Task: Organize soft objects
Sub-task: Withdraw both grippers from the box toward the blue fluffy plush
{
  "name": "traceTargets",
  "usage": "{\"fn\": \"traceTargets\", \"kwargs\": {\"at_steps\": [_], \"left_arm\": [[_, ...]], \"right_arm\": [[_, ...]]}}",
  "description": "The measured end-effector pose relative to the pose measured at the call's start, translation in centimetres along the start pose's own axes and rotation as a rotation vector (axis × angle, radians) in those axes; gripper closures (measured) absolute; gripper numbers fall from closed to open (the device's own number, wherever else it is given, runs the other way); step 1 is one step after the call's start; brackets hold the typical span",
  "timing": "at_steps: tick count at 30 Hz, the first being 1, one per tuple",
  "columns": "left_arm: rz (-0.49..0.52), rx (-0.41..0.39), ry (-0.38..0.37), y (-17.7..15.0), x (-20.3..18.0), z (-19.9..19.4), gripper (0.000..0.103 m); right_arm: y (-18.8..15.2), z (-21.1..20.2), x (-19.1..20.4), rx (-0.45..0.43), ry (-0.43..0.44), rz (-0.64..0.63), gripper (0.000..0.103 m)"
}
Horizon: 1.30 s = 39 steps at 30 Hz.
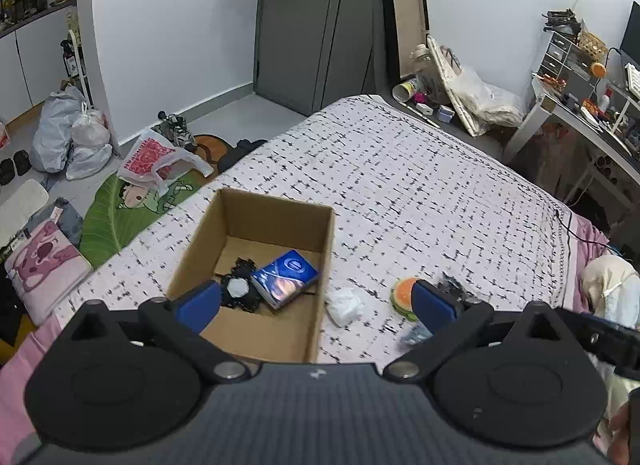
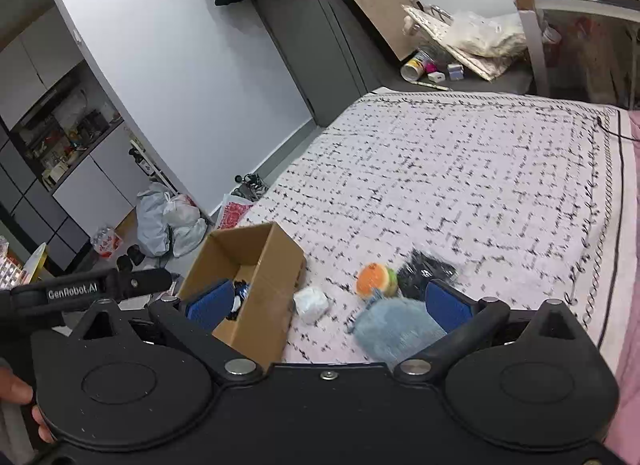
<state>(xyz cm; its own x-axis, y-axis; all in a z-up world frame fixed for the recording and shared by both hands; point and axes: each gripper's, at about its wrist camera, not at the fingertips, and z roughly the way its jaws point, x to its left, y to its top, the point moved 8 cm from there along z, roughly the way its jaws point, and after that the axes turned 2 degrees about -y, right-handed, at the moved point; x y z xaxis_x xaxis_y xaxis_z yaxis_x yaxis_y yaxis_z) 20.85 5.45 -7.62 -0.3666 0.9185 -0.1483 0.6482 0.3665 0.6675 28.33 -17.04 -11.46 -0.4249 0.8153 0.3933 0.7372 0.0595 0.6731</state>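
Bed (image 1: 420, 169) carries cardboard box (image 1: 256, 265) near its left edge; blue packet (image 1: 286, 279) lies inside. Beside it: grey plush (image 2: 394, 329), possibly touched, burger toy (image 2: 376, 279), white wad (image 2: 310, 303). Left gripper (image 1: 316, 305) and right gripper (image 2: 328, 305) are spread wide, nothing pinched.

**Colours on the bed**

Brown corrugated cardboard box (image 1: 276, 225) ahead of left gripper (image 1: 316, 301), blue pads: inside, glossy blue-and-orange packet (image 1: 286, 279), black lacy item (image 1: 240, 285). Bedspread (image 1: 420, 185) pale pink, black dashed grid. Ahead of right gripper (image 2: 328, 303): white crumpled wad (image 2: 310, 303), orange-green burger plush (image 2: 376, 279), fuzzy grey-blue plush (image 2: 394, 327), black bundle (image 2: 424, 271).
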Motion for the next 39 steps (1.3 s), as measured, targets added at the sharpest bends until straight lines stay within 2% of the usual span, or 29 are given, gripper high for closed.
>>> {"fn": "traceTargets", "kwargs": {"at_steps": [17,23,26,30,39], "left_arm": [[0.017,0.027,-0.017,-2.9,-5.0,0.8,0.002],[0.039,0.031,0.021,-3.9,-6.1,1.7,0.002],[0.035,0.041,0.011,-4.3,-6.5,2.3,0.002],[0.046,0.035,0.053,-4.5,-6.9,3.2,0.002],[0.058,0.073,0.056,-5.2,-8.2,5.9,0.002]], "right_arm": [[-2.1,0.4,-5.1,0.035,-0.056,0.079,0.000],[-2.5,1.3,-6.2,0.061,-0.057,0.106,0.000],[-2.7,1.7,-6.5,0.071,-0.054,0.116,0.000],[-2.7,2.1,-6.9,0.078,-0.061,0.118,0.000],[-2.9,3.2,-8.4,0.096,-0.073,0.150,0.000]]}}
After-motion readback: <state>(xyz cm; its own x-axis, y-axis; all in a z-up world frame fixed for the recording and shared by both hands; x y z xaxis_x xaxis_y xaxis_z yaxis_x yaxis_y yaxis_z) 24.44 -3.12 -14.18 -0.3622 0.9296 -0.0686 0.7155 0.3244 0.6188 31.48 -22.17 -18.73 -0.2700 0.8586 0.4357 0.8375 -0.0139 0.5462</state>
